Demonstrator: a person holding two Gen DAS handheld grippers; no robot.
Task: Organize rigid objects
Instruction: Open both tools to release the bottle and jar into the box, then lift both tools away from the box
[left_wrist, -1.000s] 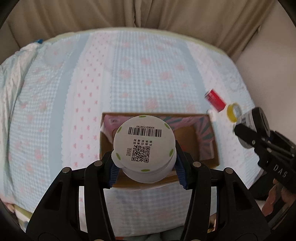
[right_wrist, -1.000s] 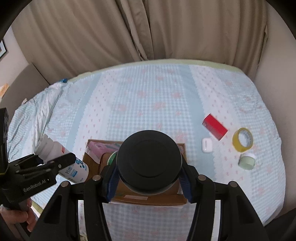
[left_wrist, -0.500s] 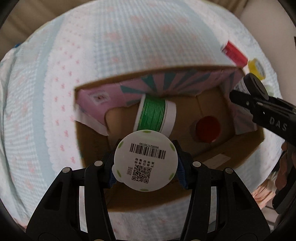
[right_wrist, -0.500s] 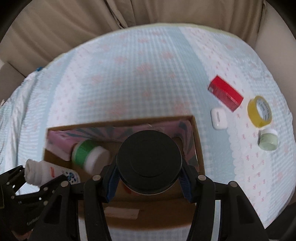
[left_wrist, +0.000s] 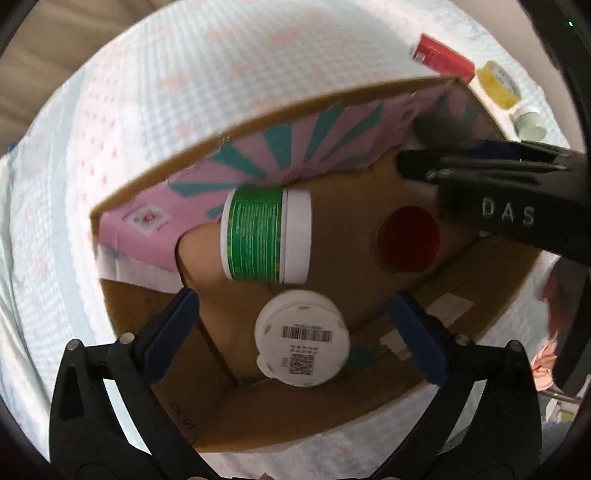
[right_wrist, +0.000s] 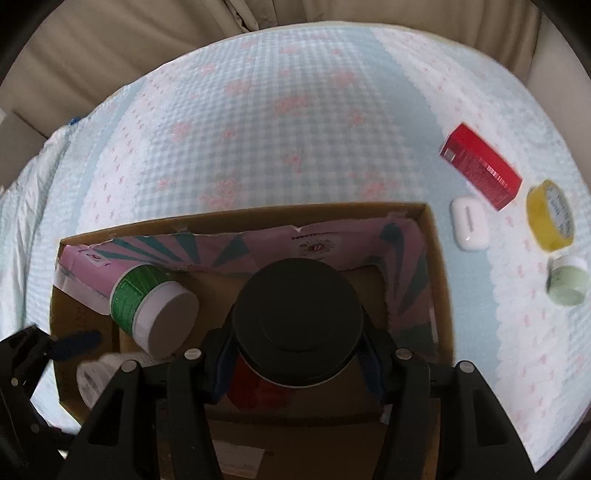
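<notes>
Left tongs (left_wrist: 295, 328) spread wide, holding nothing; white plastic bottle (left_wrist: 302, 338) lies free between the blue pads in the cardboard box (left_wrist: 480, 284), barcode and QR code on its round base. Green-labelled jar (left_wrist: 266, 234) on its side, print unreadable. Right tongs (right_wrist: 295, 354), marked "DAS", clamp a matte black round jar (right_wrist: 297, 321) over the box; a red item beneath is mostly hidden.

Home bedroom: bed with light-blue, pink-flowered quilt (right_wrist: 258, 122), beige curtains (right_wrist: 166, 33) at far side, cardboard box (right_wrist: 439, 266) of household jars on the bedding.
</notes>
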